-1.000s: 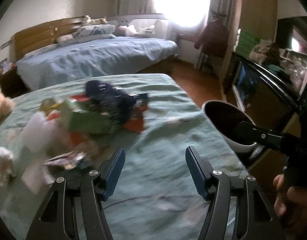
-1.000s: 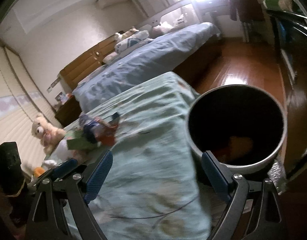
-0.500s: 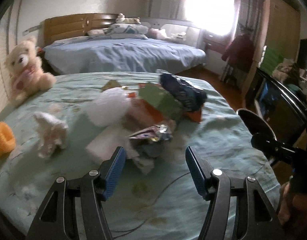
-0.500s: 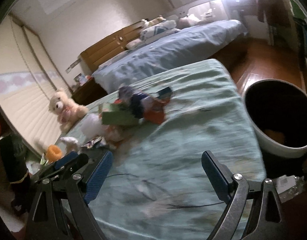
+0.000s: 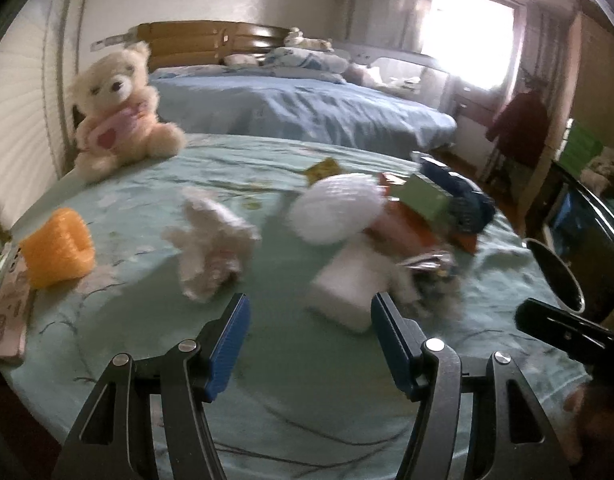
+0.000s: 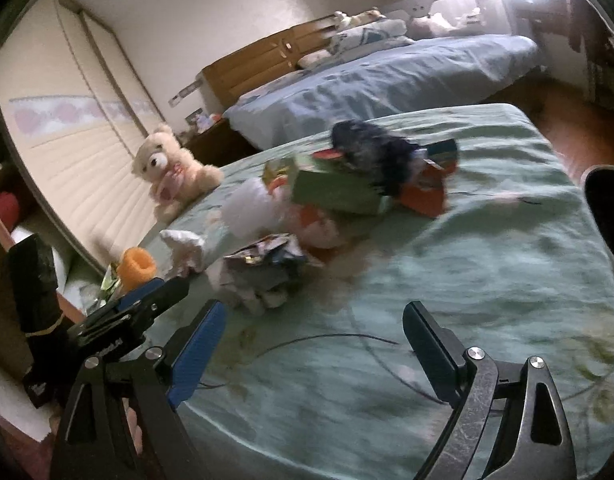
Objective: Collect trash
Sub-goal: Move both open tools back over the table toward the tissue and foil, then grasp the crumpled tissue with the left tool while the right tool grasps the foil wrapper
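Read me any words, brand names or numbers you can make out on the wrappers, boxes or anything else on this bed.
None can be read.
Green box: print blurred by motion.
Foil wrapper: markings too smeared to read.
Dark blue packet: pattern only, blurred.
Pink phone case: small drawings, no letters clear.
Left gripper as seen in the right wrist view: small white marking, too small to read.

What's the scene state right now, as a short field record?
surface: bed with pale green floral sheet
trash: loose pile of crumpled wrappers, tissue and small cartons, on the sheet ahead of both grippers
bin: round white-rimmed waste bin, at the bed's right edge
non-trash: cream teddy bear in pink top; orange ribbed foam ring
left gripper: jaws open, empty
right gripper: jaws open, empty
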Demonstrator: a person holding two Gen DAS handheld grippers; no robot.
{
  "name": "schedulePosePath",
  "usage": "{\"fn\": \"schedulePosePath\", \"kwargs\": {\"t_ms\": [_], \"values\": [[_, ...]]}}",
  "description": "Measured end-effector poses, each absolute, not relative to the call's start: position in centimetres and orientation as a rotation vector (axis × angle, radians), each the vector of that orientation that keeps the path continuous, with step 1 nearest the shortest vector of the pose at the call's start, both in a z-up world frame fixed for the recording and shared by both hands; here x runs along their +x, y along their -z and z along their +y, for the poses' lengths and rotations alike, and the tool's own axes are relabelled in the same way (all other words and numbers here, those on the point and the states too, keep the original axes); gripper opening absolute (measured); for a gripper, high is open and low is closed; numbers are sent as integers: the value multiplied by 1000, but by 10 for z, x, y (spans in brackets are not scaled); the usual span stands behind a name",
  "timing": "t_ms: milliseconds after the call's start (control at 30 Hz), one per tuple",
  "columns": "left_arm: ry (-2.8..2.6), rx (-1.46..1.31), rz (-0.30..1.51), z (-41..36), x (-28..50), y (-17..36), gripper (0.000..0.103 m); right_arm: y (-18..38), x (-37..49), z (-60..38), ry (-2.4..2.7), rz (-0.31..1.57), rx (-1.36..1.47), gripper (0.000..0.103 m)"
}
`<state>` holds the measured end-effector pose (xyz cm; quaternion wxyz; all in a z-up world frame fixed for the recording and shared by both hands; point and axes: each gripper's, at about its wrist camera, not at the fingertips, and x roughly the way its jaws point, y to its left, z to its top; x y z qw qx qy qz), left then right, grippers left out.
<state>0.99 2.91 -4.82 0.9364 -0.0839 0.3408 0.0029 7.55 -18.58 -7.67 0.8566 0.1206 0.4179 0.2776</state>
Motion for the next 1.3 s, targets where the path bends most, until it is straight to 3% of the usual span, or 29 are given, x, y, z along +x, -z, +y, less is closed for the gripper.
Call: {"fn": "schedulePosePath", "kwargs": {"t_ms": [600, 667, 733, 833, 867, 933, 1233, 1300], "values": [[-87, -196, 756, 78, 79, 71, 61, 93, 110, -136, -631, 922, 276, 89], [-77, -200, 773, 81, 87, 76, 58, 96, 114, -133, -632, 938, 276, 74], [-63, -203, 777, 81, 91, 77, 50, 102, 117, -130, -647, 975, 272, 40], [-38, -203, 794, 82, 96, 80, 24, 106, 114, -130, -665, 981, 276, 24], [-33, -202, 797, 82, 96, 80, 21, 105, 112, -131, -669, 974, 269, 23], [-18, -191, 790, 78, 95, 80, 18, 102, 109, -133, -685, 971, 270, 0], [88, -201, 794, 53, 72, 76, 16, 96, 98, -161, -651, 957, 275, 0], [98, -190, 792, 47, 70, 74, 16, 94, 98, -166, -666, 965, 315, 7]]}}
